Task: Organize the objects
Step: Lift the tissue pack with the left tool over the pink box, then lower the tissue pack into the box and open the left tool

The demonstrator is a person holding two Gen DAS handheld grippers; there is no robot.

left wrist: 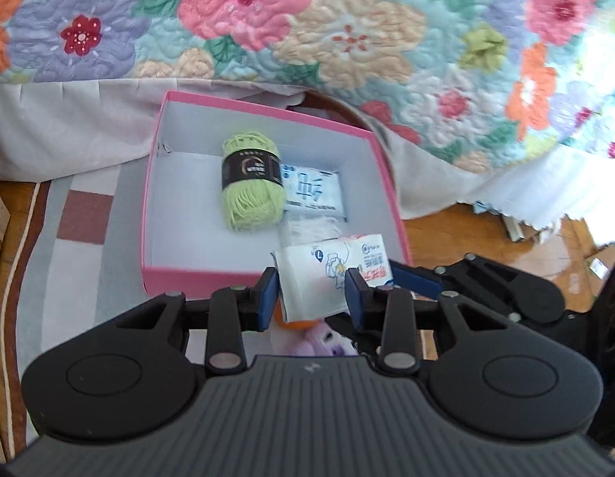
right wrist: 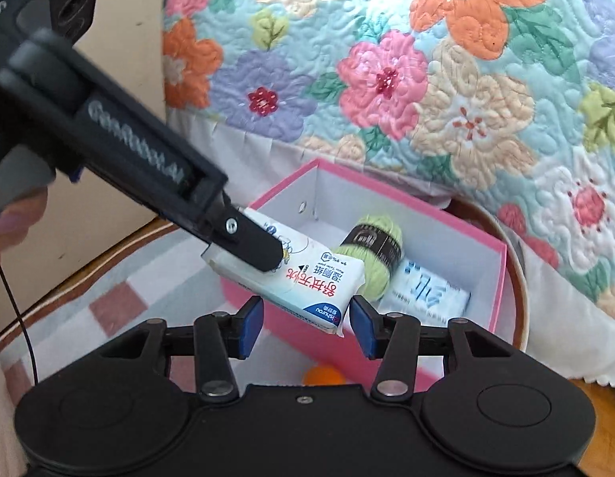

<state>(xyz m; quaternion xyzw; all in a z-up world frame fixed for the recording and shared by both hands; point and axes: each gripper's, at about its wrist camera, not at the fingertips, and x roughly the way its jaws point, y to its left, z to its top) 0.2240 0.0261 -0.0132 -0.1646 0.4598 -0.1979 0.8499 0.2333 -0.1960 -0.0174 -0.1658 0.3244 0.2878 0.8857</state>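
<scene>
Tissue pack, white w/ red print and blue end, is up in the air just over the near rim of the pink box, tilted, not resting on anything. L gripper is clamped on it: both blue pads press the pack's sides, jaws nearly closed; in the R wrist view its black finger lies across the pack's top face. R gripper sits just below and in front of the pack's blue end, jaws part open and widening; pack end lies between the blue pads, right pad about touching the corner, left pad clear, so no firm grip seen there. Inside the box: green yarn ball w/ black band, about centre; second tissue pack, blue print, flat on the box floor just right of the yarn, touching it. An orange ball sits outside the box, just beneath its near wall; something purple and plush beside it, mostly hidden by gripper. Box sits on a grey rug w/ red squares. Flowered quilt behind the box.
</scene>
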